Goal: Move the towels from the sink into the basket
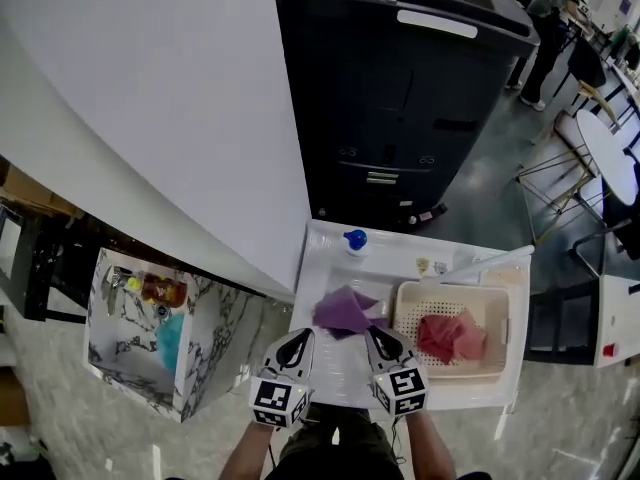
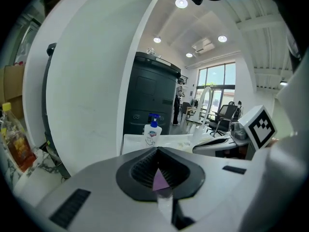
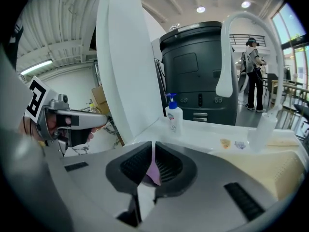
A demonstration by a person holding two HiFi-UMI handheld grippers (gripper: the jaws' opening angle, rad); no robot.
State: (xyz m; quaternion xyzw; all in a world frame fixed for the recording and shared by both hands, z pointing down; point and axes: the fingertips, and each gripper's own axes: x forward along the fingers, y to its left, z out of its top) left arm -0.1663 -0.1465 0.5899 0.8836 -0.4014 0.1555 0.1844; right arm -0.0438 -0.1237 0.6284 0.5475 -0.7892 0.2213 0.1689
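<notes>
A purple towel (image 1: 345,310) hangs over the white sink (image 1: 322,258), bunched between my two grippers. My left gripper (image 1: 302,337) is shut on its left edge; a purple sliver (image 2: 161,180) shows between the closed jaws. On the towel's right edge my right gripper (image 1: 377,335) is also shut, with purple cloth (image 3: 153,173) pinched in its jaws. Just right of the towel stands the cream perforated basket (image 1: 408,300), with a red towel (image 1: 450,336) lying in it.
A blue-topped soap bottle (image 1: 354,241) stands at the sink's back edge, and a white faucet (image 1: 490,263) reaches over the basket. A tall black cabinet (image 1: 400,98) stands behind the sink, with a white curved wall (image 1: 150,118) at left. A marble-patterned box (image 1: 140,368) sits at lower left.
</notes>
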